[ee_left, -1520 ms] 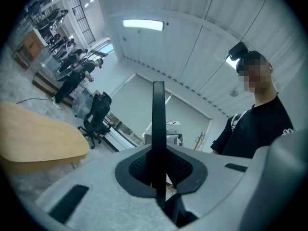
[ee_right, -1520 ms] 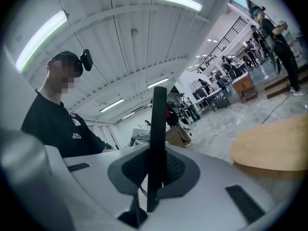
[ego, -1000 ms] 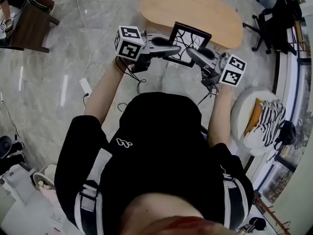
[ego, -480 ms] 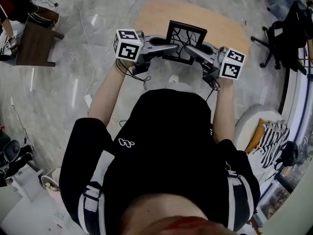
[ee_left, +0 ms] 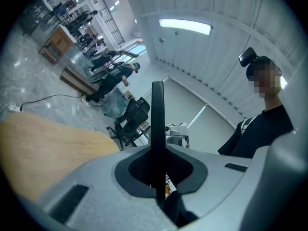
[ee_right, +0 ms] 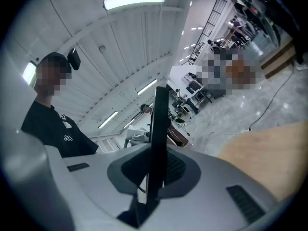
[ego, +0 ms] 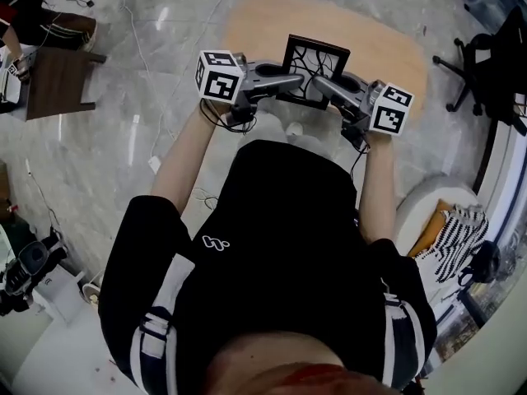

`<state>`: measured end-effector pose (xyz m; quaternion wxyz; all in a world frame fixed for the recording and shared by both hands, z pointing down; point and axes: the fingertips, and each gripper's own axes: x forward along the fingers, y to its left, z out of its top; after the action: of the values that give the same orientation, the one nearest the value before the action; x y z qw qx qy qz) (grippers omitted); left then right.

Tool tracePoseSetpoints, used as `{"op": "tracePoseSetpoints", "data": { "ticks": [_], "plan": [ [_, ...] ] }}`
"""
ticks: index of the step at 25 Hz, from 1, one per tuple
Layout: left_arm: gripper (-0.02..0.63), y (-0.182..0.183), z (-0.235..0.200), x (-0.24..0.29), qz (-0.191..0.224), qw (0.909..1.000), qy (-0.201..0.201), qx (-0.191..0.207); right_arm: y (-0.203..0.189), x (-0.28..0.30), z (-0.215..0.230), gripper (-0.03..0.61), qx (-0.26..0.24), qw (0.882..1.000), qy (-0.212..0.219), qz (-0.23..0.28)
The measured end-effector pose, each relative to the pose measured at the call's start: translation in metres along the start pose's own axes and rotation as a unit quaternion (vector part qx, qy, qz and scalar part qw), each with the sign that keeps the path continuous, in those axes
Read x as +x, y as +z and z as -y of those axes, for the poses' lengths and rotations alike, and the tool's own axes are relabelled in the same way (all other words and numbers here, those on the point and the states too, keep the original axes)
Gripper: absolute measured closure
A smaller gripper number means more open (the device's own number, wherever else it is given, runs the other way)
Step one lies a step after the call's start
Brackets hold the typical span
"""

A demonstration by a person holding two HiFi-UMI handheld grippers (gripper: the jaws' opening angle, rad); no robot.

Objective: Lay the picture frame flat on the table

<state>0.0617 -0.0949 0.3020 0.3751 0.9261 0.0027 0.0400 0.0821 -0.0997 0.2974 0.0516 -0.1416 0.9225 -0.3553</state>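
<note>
1. Head view: a black rectangular picture frame with a white picture crossed by black branching lines stands up over the near edge of the light wooden oval bench. It is not flat, and its face is turned toward the person. The left gripper and right gripper hold its lower corners. They hide the bottom edge, so contact with the bench cannot be judged. Its sides look nearly equal, so no long axis can be made out.
2. Left gripper view: the frame shows edge-on as a thin dark upright strip, with the grey fingers clamped on it.
3. Right gripper view: the same upright edge appears, with the fingers closed on it. The picture face is hidden.
</note>
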Motion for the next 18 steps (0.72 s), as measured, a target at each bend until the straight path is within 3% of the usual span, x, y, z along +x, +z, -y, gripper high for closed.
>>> {"op": "tracePoseSetpoints", "data": {
  "ticks": [7,13,18],
  "plan": [
    [0.581,-0.031,-0.044,0.008,0.000,0.9965,0.003,-0.083,-0.031,-0.002,0.044,0.549,0.082,0.996,-0.035,0.016],
    [0.581,-0.038,-0.157,-0.004,0.010,0.9832,0.007,-0.182,-0.047,0.035,0.153,0.549,0.171,0.982,-0.067,0.033],
    [0.580,-0.062,-0.242,-0.013,-0.006,0.9804,0.013,-0.197,-0.076,0.059,0.233,0.546,0.196,0.976,-0.087,0.035]
  ]
}}
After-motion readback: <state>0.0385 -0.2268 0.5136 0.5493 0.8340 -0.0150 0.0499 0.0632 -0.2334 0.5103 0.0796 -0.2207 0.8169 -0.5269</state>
